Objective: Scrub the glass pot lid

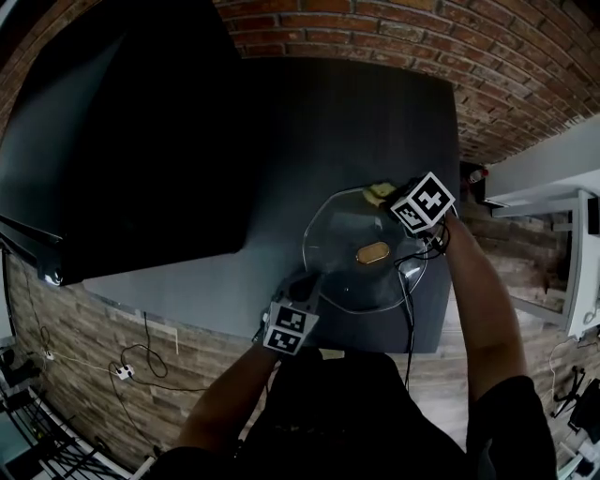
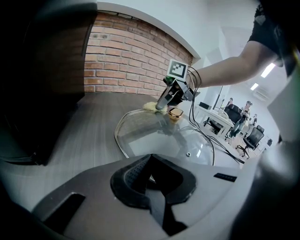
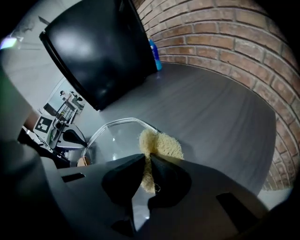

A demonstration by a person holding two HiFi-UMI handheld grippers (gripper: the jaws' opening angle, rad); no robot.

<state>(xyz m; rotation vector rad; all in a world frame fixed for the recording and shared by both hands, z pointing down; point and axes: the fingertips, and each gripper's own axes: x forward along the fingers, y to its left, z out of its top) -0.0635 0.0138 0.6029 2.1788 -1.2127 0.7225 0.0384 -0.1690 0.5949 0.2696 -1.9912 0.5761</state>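
The round glass pot lid (image 1: 352,272) with a gold knob (image 1: 373,252) lies on the dark grey table (image 1: 356,122). My left gripper (image 1: 307,281) is shut on the lid's near rim; in the left gripper view its jaws (image 2: 150,176) close over the edge of the lid (image 2: 164,136). At the lid's far rim, my right gripper (image 1: 389,199) is shut on a yellow scrub pad (image 1: 380,192). The pad (image 3: 161,144) sticks out past the right gripper's jaws (image 3: 147,166) and rests on the edge of the lid (image 3: 117,136).
A large black screen (image 1: 131,141) takes up the table's left part, with a blue bottle (image 3: 154,55) beside it by the brick wall (image 1: 394,28). Black cables (image 1: 409,309) trail across the lid's right side to the table's front edge.
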